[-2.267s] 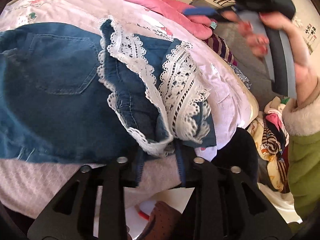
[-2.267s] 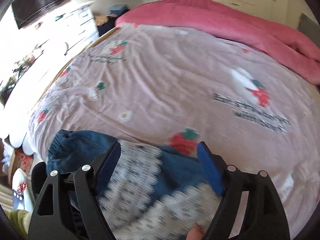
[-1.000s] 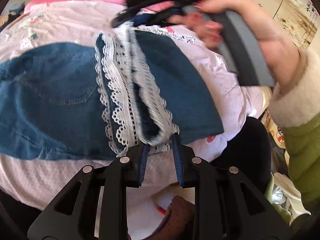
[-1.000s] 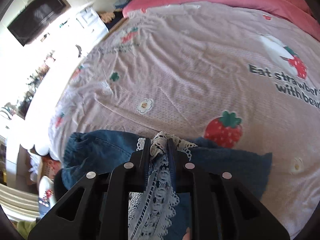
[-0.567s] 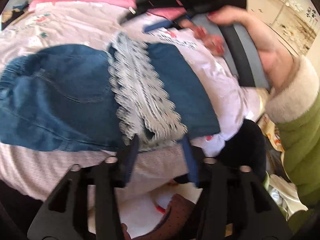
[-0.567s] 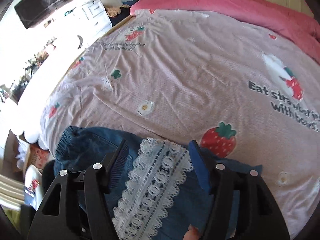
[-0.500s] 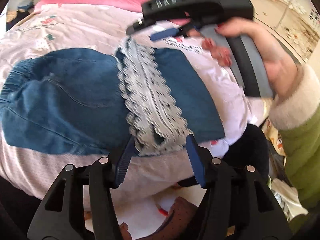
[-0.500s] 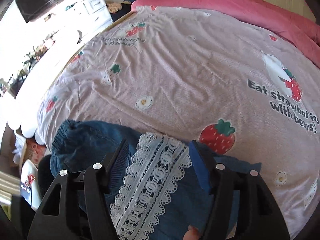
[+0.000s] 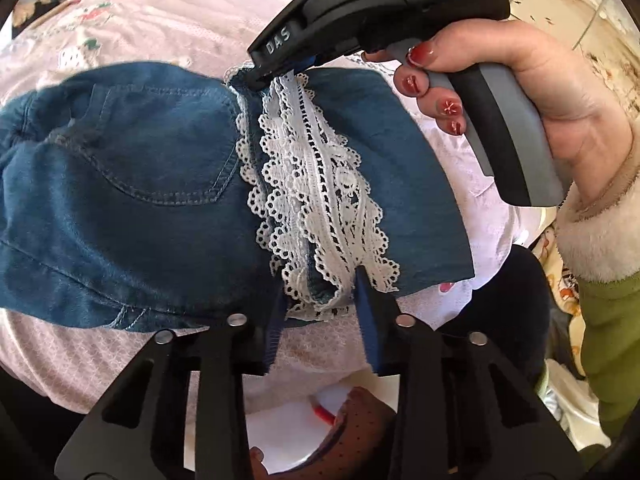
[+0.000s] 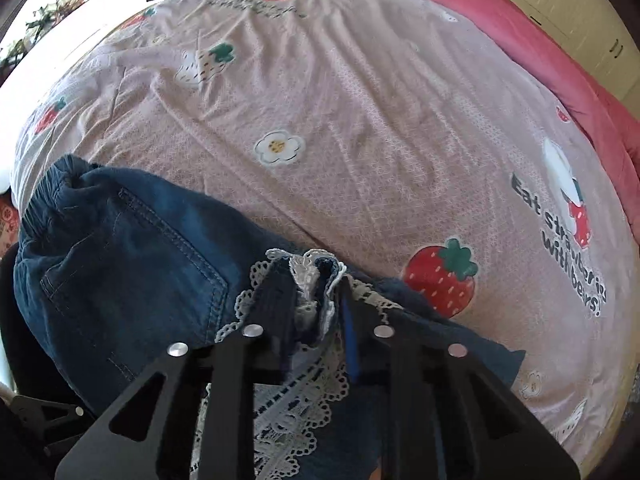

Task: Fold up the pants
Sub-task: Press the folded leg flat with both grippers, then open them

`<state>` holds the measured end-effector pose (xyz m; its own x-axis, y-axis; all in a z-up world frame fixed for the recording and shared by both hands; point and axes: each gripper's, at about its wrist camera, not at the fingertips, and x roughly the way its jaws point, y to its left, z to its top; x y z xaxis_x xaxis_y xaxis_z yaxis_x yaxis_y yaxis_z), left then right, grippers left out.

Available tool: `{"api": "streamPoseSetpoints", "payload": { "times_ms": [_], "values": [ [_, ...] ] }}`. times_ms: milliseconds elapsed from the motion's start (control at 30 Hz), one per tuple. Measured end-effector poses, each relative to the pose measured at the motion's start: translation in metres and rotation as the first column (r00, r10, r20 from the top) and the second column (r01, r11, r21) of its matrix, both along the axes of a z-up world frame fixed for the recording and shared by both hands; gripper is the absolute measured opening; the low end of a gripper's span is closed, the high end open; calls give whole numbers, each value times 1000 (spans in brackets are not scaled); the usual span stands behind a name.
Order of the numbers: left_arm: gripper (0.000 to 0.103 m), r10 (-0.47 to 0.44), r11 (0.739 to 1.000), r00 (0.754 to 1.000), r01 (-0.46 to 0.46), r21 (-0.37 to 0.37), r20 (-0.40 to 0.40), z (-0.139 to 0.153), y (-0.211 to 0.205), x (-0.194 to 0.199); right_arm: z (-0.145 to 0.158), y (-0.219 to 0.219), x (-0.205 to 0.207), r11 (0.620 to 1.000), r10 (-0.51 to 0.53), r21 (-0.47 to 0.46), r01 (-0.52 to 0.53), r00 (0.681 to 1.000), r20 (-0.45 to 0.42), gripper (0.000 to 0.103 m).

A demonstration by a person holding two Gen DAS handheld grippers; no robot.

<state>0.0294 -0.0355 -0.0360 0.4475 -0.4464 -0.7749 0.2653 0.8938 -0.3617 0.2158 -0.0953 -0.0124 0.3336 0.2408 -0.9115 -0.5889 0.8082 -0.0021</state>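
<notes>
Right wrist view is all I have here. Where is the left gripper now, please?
Observer: The left gripper is at the bed-edge end of the lace hem. Its jaws are closing, with lace bunched between them.
Operator: How does my gripper look from there?
Observer: The right gripper bites the opposite end of the same hem, jaws closing.
Operator: Who holds it?
Observer: A hand with red nails, in a fleece-cuffed green sleeve.

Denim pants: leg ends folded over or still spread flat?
Folded over. The denim pants have their lace hems lying doubled back beside the back pocket, not stretched out across the pink bedsheet.
</notes>
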Motion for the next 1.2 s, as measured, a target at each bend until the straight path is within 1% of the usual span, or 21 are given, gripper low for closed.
{"api": "streamPoseSetpoints", "payload": {
  "times_ms": [100,200,267,400,500,633,700,733,767,800,867,967,1033,1100,1200],
  "values": [
    [20,3,1000,1000,-3,2,27,9,2,1,14,-16,4,994,-43,101,42,999,10,16],
    [19,13,1000,999,-13,6,52,17,10,3,20,-20,11,986,-79,147,78,997,3,16],
    [19,20,1000,998,-20,15,52,17,11,3,15,-16,13,986,-86,140,86,996,-5,16],
    [19,14,1000,1000,-14,23,22,9,11,-3,1,-5,9,992,-61,107,64,998,-33,17],
    [20,8,1000,1000,-8,30,17,4,7,-7,-3,0,3,993,-44,109,47,999,-31,27],
    [20,10,1000,1000,-10,30,11,2,6,-8,-2,1,-4,993,-32,112,34,999,-18,32],
    [20,10,999,1000,-10,31,12,2,10,-9,0,0,-7,992,-23,126,25,1000,-18,37],
    [20,10,999,1000,-10,31,12,3,13,-9,3,-1,-8,990,-22,140,24,1000,-18,38],
    [20,11,999,1000,-11,31,12,2,9,-9,8,-5,-11,986,-21,166,25,1000,-21,39],
    [20,11,999,1000,-12,30,12,2,8,-9,12,-7,-13,982,-21,187,24,1000,-20,43],
    [20,12,1000,1000,-13,29,12,1,7,-9,26,-15,-22,971,-7,240,7,1000,2,47],
    [20,14,1000,1000,-14,25,13,1,8,-10,38,-24,-35,962,22,270,-27,999,24,49],
    [21,16,1000,1000,-16,24,15,1,8,-11,37,-27,-41,965,39,260,-44,999,23,49],
    [21,17,1000,1000,-17,22,15,2,9,-12,28,-27,-46,969,66,239,-62,998,-8,49],
    [26,25,1000,1000,-25,15,15,5,13,-15,9,-23,-49,977,87,201,-72,994,-66,49]
  ]
}}
